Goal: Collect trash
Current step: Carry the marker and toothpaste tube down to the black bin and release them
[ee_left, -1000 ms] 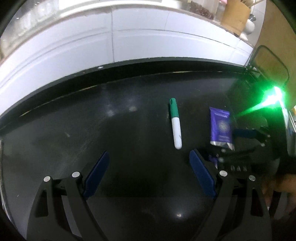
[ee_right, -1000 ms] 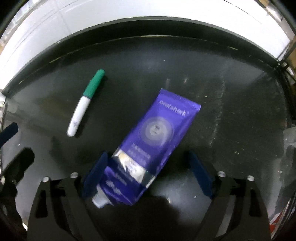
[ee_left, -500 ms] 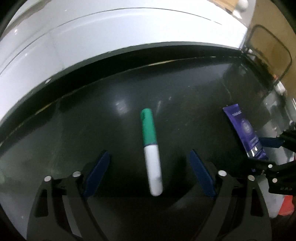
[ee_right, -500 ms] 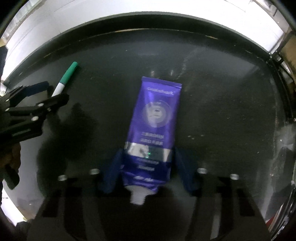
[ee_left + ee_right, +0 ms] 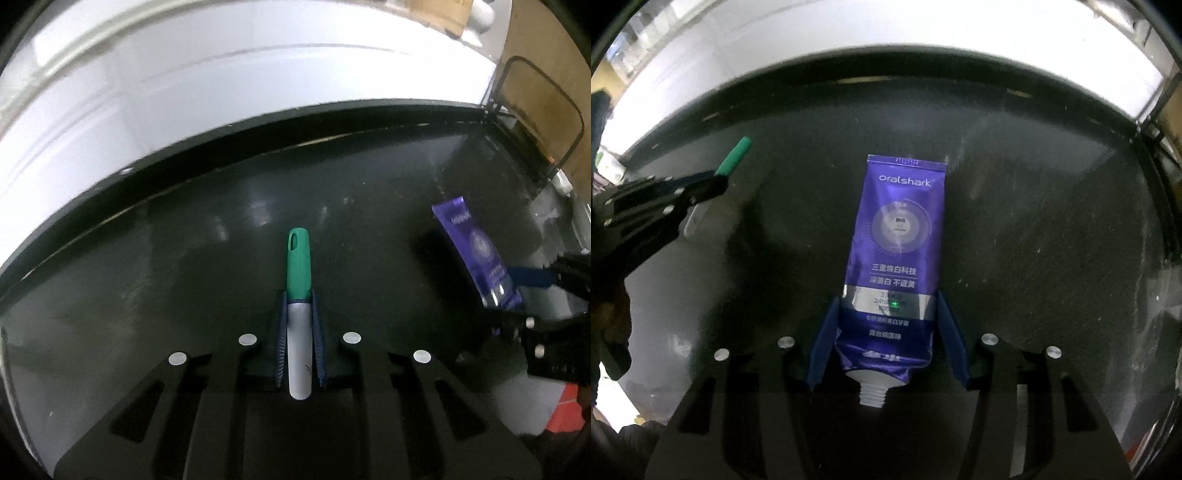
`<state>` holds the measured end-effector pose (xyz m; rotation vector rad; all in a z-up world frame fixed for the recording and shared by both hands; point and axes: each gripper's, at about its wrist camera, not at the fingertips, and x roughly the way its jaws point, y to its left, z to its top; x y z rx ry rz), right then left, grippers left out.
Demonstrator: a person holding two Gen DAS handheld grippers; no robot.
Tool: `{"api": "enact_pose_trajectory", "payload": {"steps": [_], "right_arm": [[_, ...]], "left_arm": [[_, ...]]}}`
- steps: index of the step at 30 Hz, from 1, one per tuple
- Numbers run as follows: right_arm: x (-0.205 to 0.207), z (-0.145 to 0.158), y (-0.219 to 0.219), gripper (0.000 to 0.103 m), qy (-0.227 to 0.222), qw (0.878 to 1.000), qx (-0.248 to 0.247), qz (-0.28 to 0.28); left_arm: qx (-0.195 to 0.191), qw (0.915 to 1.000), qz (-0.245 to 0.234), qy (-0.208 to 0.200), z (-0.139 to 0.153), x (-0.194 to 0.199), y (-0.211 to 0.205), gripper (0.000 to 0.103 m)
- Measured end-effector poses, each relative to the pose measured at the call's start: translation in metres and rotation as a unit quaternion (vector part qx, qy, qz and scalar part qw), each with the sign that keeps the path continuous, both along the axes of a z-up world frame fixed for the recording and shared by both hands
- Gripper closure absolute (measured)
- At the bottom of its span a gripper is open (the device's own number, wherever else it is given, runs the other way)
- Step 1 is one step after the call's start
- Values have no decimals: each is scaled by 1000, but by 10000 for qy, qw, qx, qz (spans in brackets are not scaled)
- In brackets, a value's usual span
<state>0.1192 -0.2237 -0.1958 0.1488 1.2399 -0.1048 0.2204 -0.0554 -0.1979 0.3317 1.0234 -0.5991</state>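
a: look, the left tongs point(image 5: 298, 321) are squeezed tight on the marker point(image 5: 298, 295). the blue pads point(image 5: 318, 332) press on its white part, one on each side.

b: where does the green cap point?

a: straight out past the tips, away from the hand. the white end sticks back between the black arms. the marker sits low over the dark desk point(image 5: 184, 280), but i can't tell if it touches.

b: and the other hand?

a: the right tongs point(image 5: 888, 336) are closed in on the purple toothpaste tube point(image 5: 897, 251). the blue pads point(image 5: 823, 343) hug its bottom part from both sides. the white screw neck points back at the hand and has no cap on it.

b: is the tube flat?

a: it looks flat, with the crimped end far from the hand. it says "oralshark" on it. there is a tiny green light dot on the silver band.

b: are the two hands close?

a: they are near each other, side by side over the same desk. behind the desk is a white wall point(image 5: 221, 92), and a black wire rack point(image 5: 535, 122) stands at the right edge.
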Motion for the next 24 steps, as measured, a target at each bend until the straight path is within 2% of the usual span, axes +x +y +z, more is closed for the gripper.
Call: {"api": "enact_pose_trajectory", "payload": {"steps": [5, 12, 24], "right_arm": [[-11, 34, 10, 50, -303, 9989, -45, 346], [-31, 77, 27, 50, -625, 9946, -78, 824], [-55, 100, 53, 50, -780, 9842, -123, 1583]], "left_arm": [[84, 9989, 422, -164, 29, -36, 26, 91], [91, 9936, 1127, -53, 50, -95, 64, 91], [-1, 9826, 1846, -205, 66, -151, 79, 91]]}}
